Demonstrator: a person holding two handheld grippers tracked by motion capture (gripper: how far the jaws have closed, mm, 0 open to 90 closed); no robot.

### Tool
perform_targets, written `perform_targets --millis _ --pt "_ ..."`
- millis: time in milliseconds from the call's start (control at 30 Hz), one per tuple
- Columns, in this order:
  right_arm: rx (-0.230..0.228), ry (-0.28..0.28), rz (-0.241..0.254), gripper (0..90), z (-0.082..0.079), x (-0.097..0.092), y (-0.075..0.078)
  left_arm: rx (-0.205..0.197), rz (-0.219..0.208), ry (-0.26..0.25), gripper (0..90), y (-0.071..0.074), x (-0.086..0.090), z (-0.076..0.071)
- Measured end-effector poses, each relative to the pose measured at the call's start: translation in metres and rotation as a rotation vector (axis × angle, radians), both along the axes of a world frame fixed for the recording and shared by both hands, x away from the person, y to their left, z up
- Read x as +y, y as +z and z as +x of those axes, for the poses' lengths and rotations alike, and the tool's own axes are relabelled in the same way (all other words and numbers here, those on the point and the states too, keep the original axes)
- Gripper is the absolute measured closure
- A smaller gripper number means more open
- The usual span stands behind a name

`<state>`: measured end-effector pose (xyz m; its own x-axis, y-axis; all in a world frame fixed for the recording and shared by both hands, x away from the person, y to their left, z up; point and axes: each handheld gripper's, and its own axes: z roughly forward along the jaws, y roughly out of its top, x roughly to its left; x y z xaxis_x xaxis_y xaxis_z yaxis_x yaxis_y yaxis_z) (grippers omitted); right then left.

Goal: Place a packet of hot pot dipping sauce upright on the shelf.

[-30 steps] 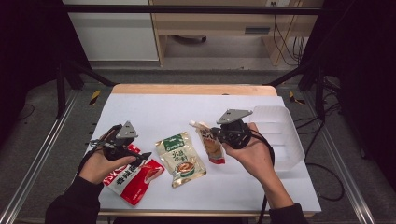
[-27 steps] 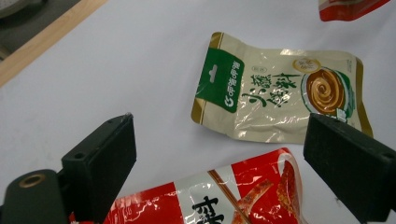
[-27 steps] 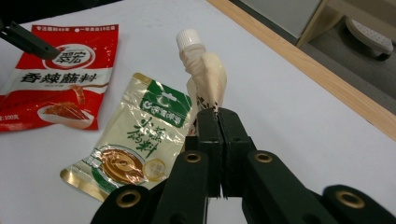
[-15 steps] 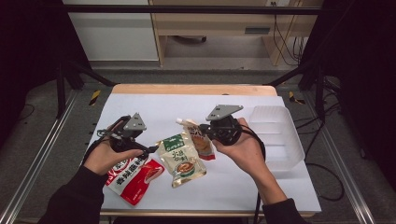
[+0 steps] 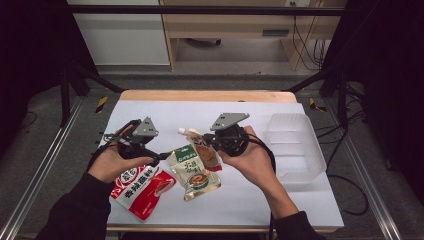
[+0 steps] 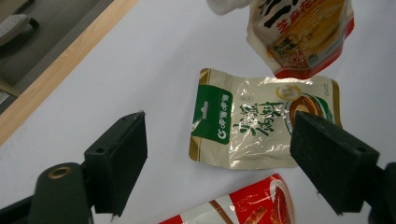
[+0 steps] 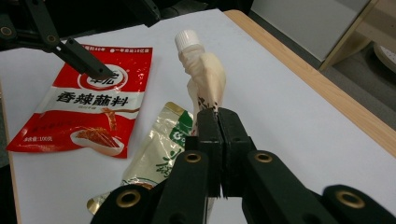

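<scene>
Right hand-held gripper (image 7: pixel 215 122) level, pinching spouted pouch (image 7: pixel 205 79)

sauce packet (image 5: pixel 142 187) left of soup pouch (image 5: pixel 192 170), tub (image 5: pixel 295 145) far right on table (image 5: pixel 165 112)

glossy plastic pouches (image 5: pixel 194 171) lie on a matt white table (image 5: pixel 250 195) with wooden edge.

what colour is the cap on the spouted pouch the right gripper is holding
White. The cap tops the spouted pouch, seen best in the right gripper view.
</scene>
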<state>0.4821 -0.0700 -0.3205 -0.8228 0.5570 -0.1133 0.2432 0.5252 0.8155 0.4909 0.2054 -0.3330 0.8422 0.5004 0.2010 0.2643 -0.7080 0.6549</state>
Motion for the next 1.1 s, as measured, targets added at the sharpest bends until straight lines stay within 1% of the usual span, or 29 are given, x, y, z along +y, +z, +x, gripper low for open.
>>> perform_targets --millis 133,300,433,533,600,667,1000,1067,1100 --pt "0.003 0.014 0.0 89.5 -0.001 0.006 -0.003 0.004 0.0 -0.008 20.1 0.0 -0.002 0.001" --pt "0.004 0.035 0.002 89.5 -0.004 0.013 -0.006 -0.008 -0.002 -0.021 22.0 0.0 -0.004 -0.001" --pt "0.006 0.05 0.004 89.5 -0.006 0.017 -0.008 -0.01 0.005 -0.038 24.6 0.0 -0.006 -0.002" --pt "0.006 0.058 0.007 89.5 -0.007 0.02 -0.009 -0.021 0.01 -0.046 26.5 0.001 -0.008 -0.002" --pt "0.007 0.066 0.006 89.5 -0.007 0.021 -0.009 -0.021 0.0 -0.058 27.7 0.002 -0.01 -0.002" --pt "0.007 0.068 0.007 89.5 -0.008 0.023 -0.009 -0.031 -0.001 -0.064 29.1 0.004 -0.011 -0.002" --pt "0.019 0.102 0.024 89.5 -0.012 0.03 -0.012 -0.026 -0.022 -0.093 37.4 0.004 -0.018 0.0" --pt "0.024 0.109 0.026 89.5 -0.013 0.031 -0.012 -0.017 -0.049 -0.101 40.4 0.004 -0.018 0.001" --pt "0.024 0.114 0.028 89.5 -0.012 0.031 -0.012 -0.019 -0.048 -0.103 42.8 0.004 -0.018 0.002"
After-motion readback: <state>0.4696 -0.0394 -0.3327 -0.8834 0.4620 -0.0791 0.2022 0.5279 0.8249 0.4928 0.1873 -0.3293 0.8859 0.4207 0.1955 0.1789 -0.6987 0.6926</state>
